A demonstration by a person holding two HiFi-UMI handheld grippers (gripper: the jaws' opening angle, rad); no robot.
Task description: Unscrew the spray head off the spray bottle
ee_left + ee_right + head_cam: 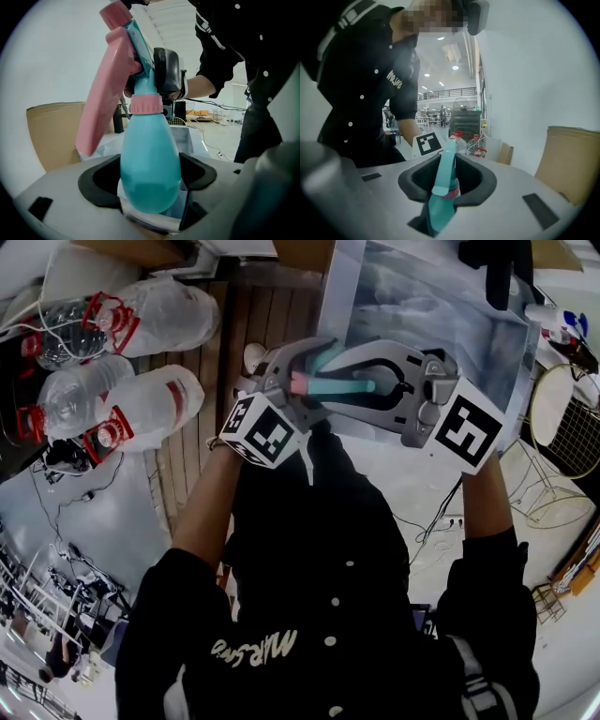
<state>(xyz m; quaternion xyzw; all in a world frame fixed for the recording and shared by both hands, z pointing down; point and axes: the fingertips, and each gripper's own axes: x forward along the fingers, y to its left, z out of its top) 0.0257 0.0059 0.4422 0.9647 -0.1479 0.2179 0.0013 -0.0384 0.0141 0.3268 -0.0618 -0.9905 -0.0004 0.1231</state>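
The spray bottle [150, 164] is smooth, slightly glossy teal plastic, its spray head [105, 93] is matt pink plastic, the left tongs [150, 177] are matt grey plastic with black rubbery-looking pads [101, 180], and the box [51, 136] is plain brown cardboard.

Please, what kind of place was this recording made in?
Probably a large workshop or warehouse-like hall. It has a high ceiling with lights and an upper railing. Big water jugs lie about, and a cardboard box stands nearby.

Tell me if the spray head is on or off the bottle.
On. The spray head stands atop the teal spray bottle, its pink collar seated on the neck with no gap visible.
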